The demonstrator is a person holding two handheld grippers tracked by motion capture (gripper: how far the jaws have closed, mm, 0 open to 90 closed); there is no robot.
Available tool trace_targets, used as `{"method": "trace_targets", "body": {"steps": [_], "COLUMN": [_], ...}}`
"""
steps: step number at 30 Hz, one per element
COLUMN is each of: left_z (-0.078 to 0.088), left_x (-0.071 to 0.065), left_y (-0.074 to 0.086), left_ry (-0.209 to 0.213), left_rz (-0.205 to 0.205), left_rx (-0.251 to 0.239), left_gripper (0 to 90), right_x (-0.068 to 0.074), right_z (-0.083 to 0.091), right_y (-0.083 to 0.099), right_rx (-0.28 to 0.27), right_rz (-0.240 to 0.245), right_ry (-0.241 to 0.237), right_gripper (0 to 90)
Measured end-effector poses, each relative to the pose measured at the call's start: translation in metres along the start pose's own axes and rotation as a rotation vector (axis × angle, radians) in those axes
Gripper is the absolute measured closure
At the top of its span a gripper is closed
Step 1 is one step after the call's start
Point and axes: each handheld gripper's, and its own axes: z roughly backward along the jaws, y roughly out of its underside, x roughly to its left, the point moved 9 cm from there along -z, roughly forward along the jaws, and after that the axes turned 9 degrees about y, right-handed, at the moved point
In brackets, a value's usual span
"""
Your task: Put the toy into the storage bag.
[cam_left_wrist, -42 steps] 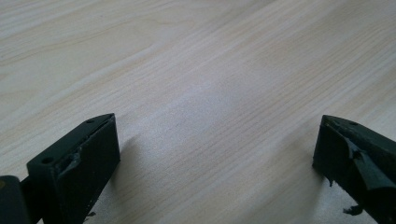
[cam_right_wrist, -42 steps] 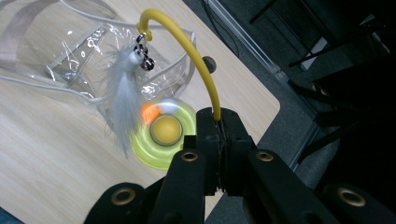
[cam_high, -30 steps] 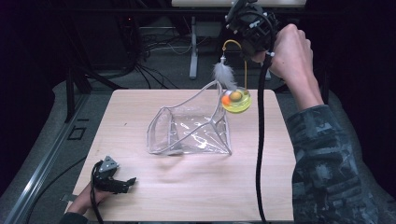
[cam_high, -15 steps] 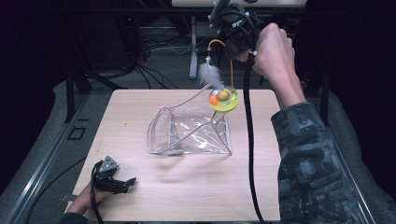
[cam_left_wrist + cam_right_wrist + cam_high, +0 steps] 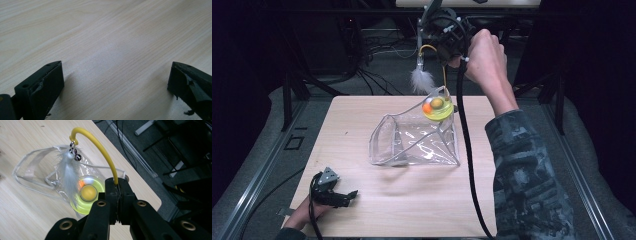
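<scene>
High view: toy held by wand in clamped right tongs, carried leftward from a second earlier, now hung below them over bag mouth; insertion judged near. Left tongs open, unmoved on table.

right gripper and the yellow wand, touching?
Touching: the right gripper view shows the right gripper with jaws shut on the yellow wand, which rises from between them.
</scene>
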Motion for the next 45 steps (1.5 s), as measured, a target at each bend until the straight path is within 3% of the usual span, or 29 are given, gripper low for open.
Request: {"method": "trace_targets", "body": {"steps": [11, 25, 35, 45], "left_z": [0.0, 0.0, 0.0, 0.0], "left_x": [0.0, 0.0, 0.0, 0.0], "left_y": [0.0, 0.0, 0.0, 0.0], "left_ry": [0.002, 0.004, 0.004, 0.005], "left_rz": [-0.003, -0.005, -0.006, -0.007], "left_rx": [0.001, 0.001, 0.001, 0.001], "left_gripper": [0.2, 0.3, 0.3, 0.2], "right_x": [0.023, 0.044, 0.055, 0.066], "right_z": [-0.018, -0.049, -0.073, -0.099], "right_y": [-0.016, -0.015, -0.003, 0.021], "right_rx": [-0.016, 0.015, 0.05, 0.096], "right_rz": [0.037, 0.075, 0.082, 0.084], "right_ry": [-0.038, -0.067, -0.095, -0.122], "right_gripper": [88.5, 88.5, 88.5, 88.5]}}
